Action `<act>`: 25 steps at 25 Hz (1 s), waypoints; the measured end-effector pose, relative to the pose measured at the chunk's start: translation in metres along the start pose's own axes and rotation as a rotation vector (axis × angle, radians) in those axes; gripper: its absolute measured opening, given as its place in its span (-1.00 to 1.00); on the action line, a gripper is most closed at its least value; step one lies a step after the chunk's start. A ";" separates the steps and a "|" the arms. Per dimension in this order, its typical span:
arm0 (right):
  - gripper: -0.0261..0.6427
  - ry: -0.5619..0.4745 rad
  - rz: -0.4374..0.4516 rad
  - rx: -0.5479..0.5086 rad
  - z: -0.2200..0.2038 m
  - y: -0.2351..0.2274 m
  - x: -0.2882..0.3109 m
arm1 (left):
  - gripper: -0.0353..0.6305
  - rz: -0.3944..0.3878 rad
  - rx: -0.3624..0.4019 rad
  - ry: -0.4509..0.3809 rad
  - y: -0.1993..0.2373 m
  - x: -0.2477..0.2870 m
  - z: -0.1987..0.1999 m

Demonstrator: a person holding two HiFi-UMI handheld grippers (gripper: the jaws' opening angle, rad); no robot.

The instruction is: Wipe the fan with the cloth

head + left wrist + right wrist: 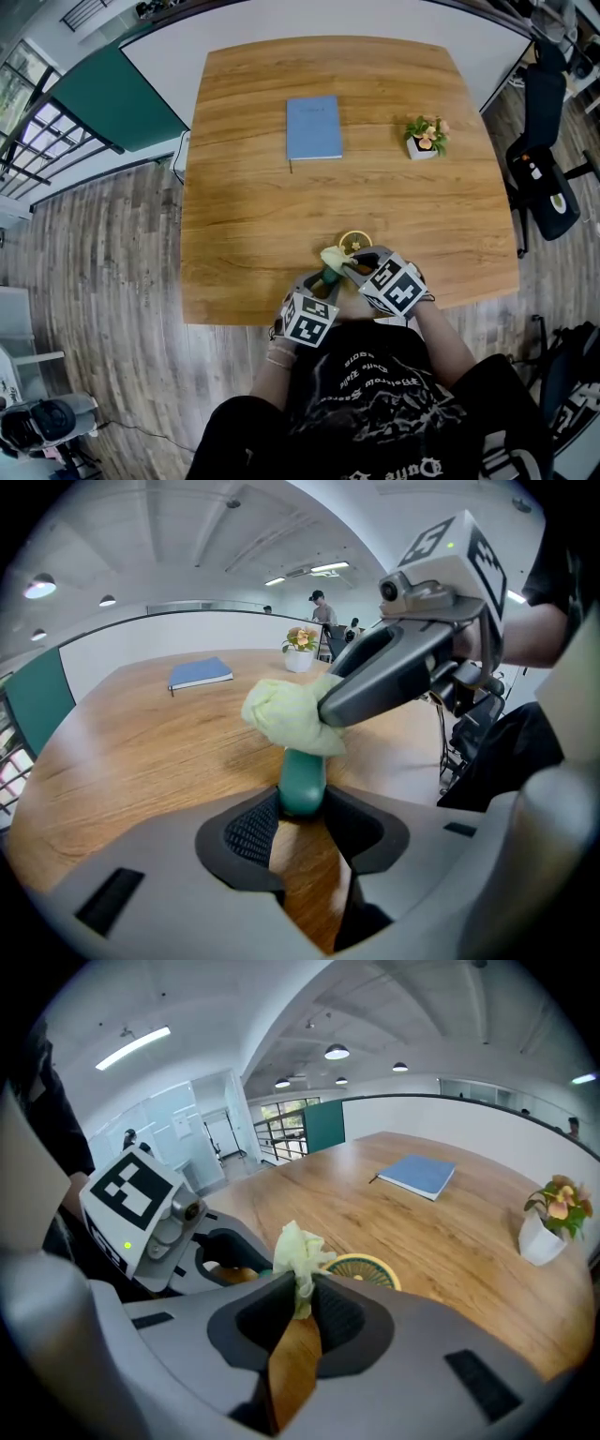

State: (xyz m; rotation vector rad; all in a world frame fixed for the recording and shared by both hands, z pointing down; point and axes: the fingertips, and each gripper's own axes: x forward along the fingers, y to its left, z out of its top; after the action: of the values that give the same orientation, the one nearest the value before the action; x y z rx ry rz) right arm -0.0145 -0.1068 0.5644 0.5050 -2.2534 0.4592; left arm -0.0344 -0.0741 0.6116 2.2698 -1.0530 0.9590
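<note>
**Pin the handle, let the cloth do the work**

Your left tool (pixel 302 810) is clamped on the teal handle (pixel 302 778) of the fan (pixel 353 246). Your right tool (pixel 302 1299) is pinched shut on a bunched fold of the pale green cloth (pixel 298 1249). The fan is well apart from the blue book (pixel 313 128), on the side of the book nearest you, low over the desk (pixel 262 216).

The cloth looks pressed in where the handle meets the round yellow head. Grip the handle firmly so the fan cannot twist. Then sweep the cloth in short arcs over the head's face and around its rim. Use light pressure, because only 1 fold is gripped and a hard drag could pull it free. The 2 tools sit just beside each other, so roll your right wrist rather than pushing across.
</note>
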 end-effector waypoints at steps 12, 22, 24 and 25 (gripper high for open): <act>-0.74 0.041 -0.120 -0.011 0.019 -0.054 0.003 | -0.37 -0.008 -0.007 0.002 -0.001 -0.001 0.001; -0.74 0.037 -0.161 0.099 0.003 -0.090 -0.021 | -0.37 -0.025 -0.038 0.009 0.001 0.000 0.001; -0.75 0.041 -0.153 0.099 -0.003 -0.087 -0.026 | -0.37 -0.022 -0.038 0.009 0.001 0.000 0.001; -0.75 0.046 -0.146 0.094 -0.006 -0.083 -0.028 | -0.37 -0.023 -0.039 0.007 0.001 0.000 0.001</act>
State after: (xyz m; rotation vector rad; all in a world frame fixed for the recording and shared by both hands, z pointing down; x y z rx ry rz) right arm 0.0469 -0.1697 0.5612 0.6952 -2.1403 0.4978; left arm -0.0347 -0.0757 0.6108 2.2408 -1.0315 0.9286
